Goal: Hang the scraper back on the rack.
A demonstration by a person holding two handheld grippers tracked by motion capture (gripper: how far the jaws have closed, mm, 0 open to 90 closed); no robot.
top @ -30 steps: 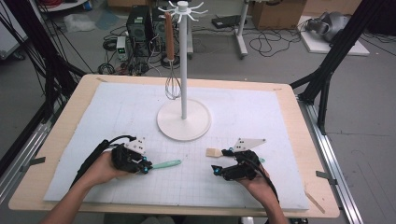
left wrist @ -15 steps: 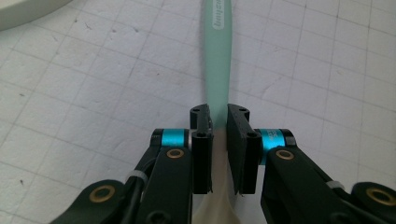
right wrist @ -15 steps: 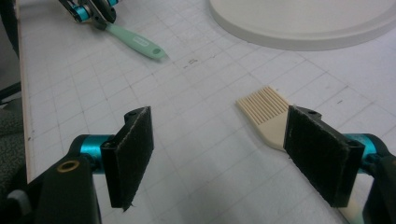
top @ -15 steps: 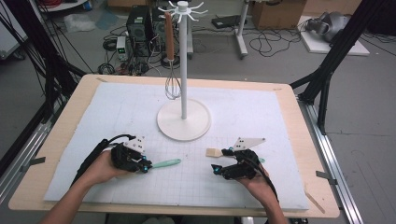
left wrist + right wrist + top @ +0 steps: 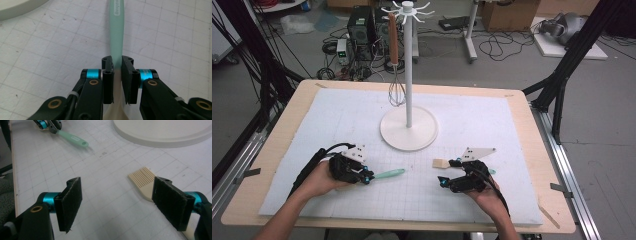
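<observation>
I see the stand (image 5: 408,131) at mid-mat (image 5: 337,115), behind both utensils. The spatula (image 5: 388,174) lies left of the brush (image 5: 441,163).

fingers (image 5: 72,202): black pads | cyan collars (brass screws) | black cables

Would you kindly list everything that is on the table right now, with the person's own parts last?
White padded grid mat: one, white, covering the wooden table top.
White metal hanging stand with round base: one, white, mat's far middle.
Wire whisk with brown wooden handle: one, brown and silver, hanging from the stand's top hooks.
Mint-green plastic-handled utensil: one, green, lying near left, handle toward centre.
Cream silicone brush: one, cream, lying near right.
Left gripper: black, shut on the green utensil.
Right gripper: black, open, beside the brush.
</observation>
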